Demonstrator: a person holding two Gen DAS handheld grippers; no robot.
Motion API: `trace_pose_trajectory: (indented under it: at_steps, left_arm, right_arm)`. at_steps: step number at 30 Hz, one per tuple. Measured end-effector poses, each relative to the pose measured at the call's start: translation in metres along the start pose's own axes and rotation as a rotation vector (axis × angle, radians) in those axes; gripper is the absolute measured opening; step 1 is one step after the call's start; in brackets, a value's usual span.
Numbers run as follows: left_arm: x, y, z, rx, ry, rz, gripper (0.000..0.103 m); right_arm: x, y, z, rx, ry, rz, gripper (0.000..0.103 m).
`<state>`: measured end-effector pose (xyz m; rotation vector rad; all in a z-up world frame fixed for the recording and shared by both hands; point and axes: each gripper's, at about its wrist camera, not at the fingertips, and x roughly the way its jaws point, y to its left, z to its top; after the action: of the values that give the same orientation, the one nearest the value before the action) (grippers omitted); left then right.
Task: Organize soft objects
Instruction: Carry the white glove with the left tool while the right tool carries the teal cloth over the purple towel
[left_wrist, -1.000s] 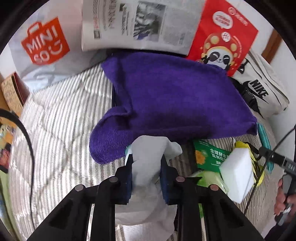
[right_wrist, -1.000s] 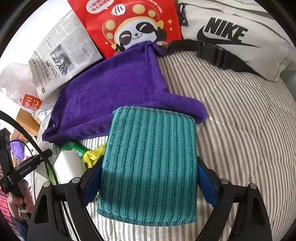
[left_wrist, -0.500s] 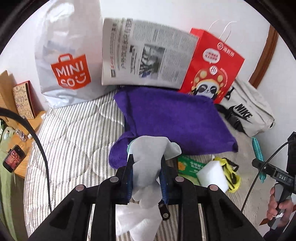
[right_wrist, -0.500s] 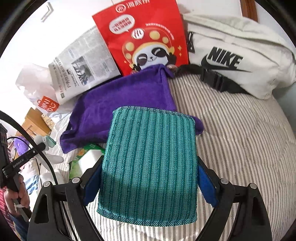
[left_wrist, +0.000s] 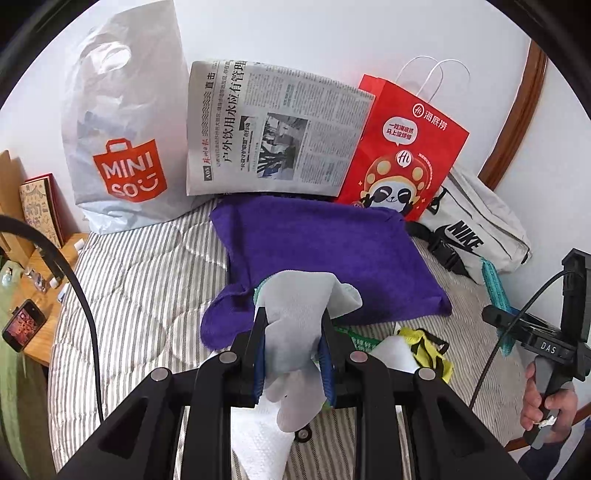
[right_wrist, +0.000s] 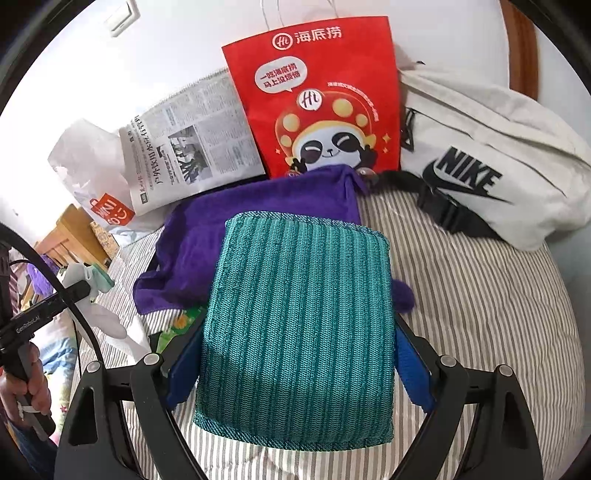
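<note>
Your left claw (left_wrist: 291, 349) is pinching a grey cloth (left_wrist: 295, 332) between nearly closed fingers; the cloth is bunching up above the pads and trailing loose below them. Your right claw (right_wrist: 299, 354) is spread wide and squeezing a teal knitted pad (right_wrist: 299, 317) by its two side edges.

Landmark: the purple towel (left_wrist: 325, 258) lying flat on the striped bedcover (left_wrist: 140, 288). Both claws are hovering just on the near side of it. A white sponge (left_wrist: 393, 350), a yellow strap (left_wrist: 424, 343) and a green packet (left_wrist: 356, 338) are lying at its near edge, beside the left claw.

Risks, as a judgement:
- The grey cloth's hanging tail is dangling low; it may be snagging the sponge or strap and dragging them if you sweep across.
- The grip on the teal pad is only at the edges; a soft pad may be bowing and slipping out under a quick turn.
- The pad is blocking most of the right camera's view, so you may be placing it blind.

Writing readable: "MINISO" on the white plastic bag (left_wrist: 125, 147) behind and left of the towel; Chinese headlines on the newspaper (left_wrist: 273, 136) behind it; "海底捞" on the red paper bag (right_wrist: 314, 99); "NIKE" on the pale waist bag (right_wrist: 480, 158) to its right; "DAS" on the right claw's handle.
</note>
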<state>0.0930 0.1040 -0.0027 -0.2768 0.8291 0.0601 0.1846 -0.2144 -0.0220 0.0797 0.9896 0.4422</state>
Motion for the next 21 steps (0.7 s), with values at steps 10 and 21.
trace_pose_trajectory:
  at_steps: [10,21]
  left_arm:
    - [0.014,-0.014,0.029,0.039,-0.009,-0.004,0.023]
    - [0.045,-0.008,0.055,0.034,0.01,-0.024,0.023]
  right_arm:
    - [0.02,0.013,0.029,-0.047,0.014,-0.013,0.089]
    - [0.053,0.011,0.066,-0.064,0.043,-0.034,0.089]
